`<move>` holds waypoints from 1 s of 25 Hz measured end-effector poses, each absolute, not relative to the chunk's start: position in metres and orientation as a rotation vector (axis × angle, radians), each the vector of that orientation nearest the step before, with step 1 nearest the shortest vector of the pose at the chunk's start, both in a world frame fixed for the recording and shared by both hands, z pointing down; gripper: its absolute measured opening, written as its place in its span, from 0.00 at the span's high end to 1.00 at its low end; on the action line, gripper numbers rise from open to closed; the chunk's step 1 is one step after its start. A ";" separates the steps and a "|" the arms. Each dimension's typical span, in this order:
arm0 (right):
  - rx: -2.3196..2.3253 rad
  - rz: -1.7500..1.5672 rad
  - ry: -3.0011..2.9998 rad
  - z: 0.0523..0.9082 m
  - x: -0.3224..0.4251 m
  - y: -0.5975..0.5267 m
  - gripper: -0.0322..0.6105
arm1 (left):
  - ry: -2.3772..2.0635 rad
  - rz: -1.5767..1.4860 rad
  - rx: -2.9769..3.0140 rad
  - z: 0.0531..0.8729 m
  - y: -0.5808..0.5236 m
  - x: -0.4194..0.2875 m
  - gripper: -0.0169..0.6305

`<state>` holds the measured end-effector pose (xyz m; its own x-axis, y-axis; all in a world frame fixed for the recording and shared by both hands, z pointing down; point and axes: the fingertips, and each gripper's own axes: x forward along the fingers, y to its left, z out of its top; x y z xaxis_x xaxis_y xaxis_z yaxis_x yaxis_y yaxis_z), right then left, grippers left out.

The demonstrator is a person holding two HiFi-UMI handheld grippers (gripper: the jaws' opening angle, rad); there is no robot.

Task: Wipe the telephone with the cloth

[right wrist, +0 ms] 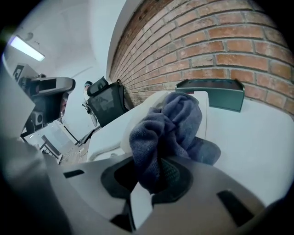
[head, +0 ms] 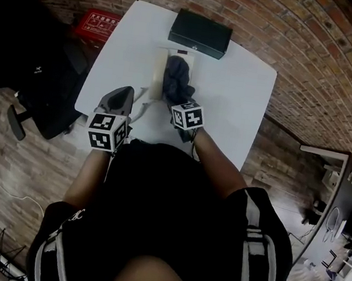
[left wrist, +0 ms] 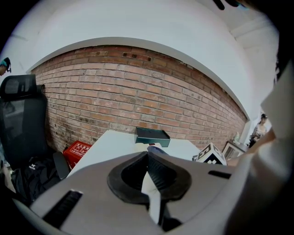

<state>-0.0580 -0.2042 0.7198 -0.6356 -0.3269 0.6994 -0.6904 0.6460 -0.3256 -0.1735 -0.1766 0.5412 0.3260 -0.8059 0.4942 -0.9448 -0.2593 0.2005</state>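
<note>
A cream telephone lies on the white table, near its far middle. A dark blue cloth is bunched on top of it. My right gripper is shut on the cloth's near end; in the right gripper view the cloth rises from between the jaws of that gripper and drapes over the telephone. Off to the left of the telephone, my left gripper hovers over the table with its jaws together and nothing in them. In the left gripper view the telephone and cloth show just past this gripper.
A dark green box sits at the table's far edge, behind the telephone. A red box and a black office chair stand on the floor to the left. A brick wall runs behind the table.
</note>
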 end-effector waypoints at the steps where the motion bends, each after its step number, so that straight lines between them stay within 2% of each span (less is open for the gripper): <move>1: 0.785 0.793 -2.252 0.721 -0.054 -0.201 0.88 | -1.537 0.407 2.143 0.541 -0.177 -0.172 0.98; 9: 0.850 0.758 -2.219 0.714 -0.018 -0.186 0.88 | -1.516 0.403 2.183 0.536 -0.183 -0.165 0.98; 25: 1.337 0.303 -2.648 0.496 0.014 -0.242 0.88 | -1.520 0.319 2.284 0.496 -0.188 -0.148 0.98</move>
